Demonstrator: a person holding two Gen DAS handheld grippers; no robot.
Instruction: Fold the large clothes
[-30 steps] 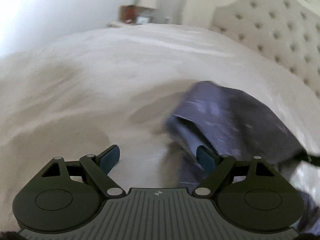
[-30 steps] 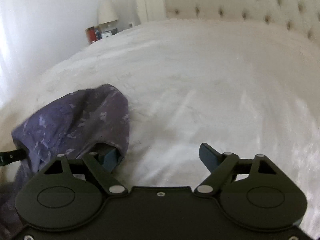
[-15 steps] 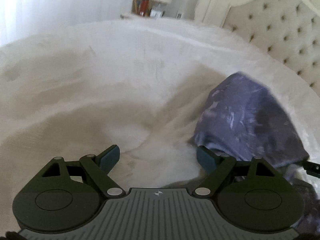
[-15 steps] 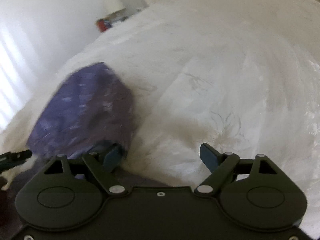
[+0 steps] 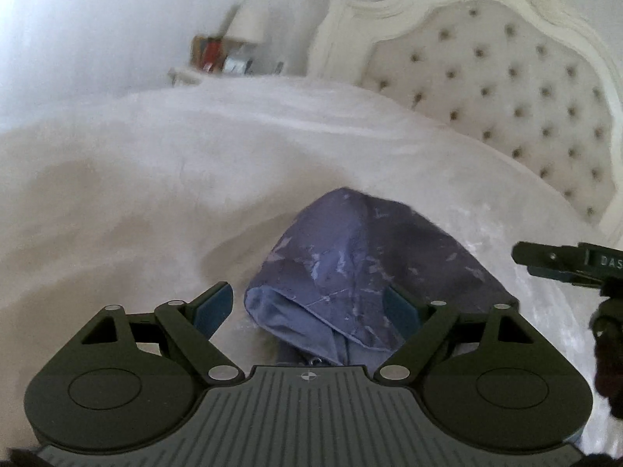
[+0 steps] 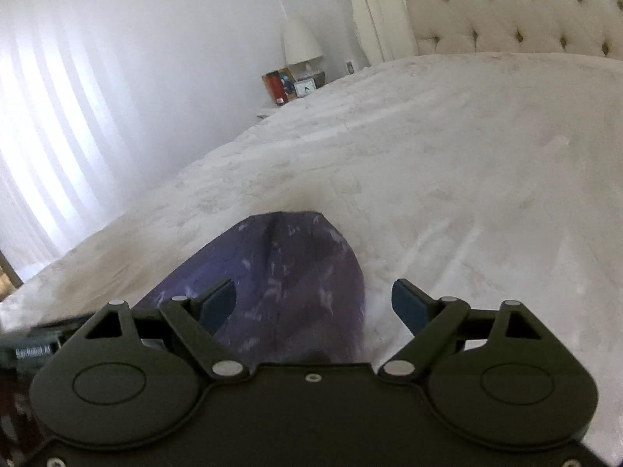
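My left gripper hangs spread wide over the purple hooded garment, pinching nothing; its hood lies on the white bedspread straight ahead, opening toward me. My right gripper is just as empty, and its jaws have just been opening wider, cloth below them but not pressed. I judge both tools are lifted clear so I can see the hood's lie and choose the next edge to fold. The tufted headboard stands well beyond.
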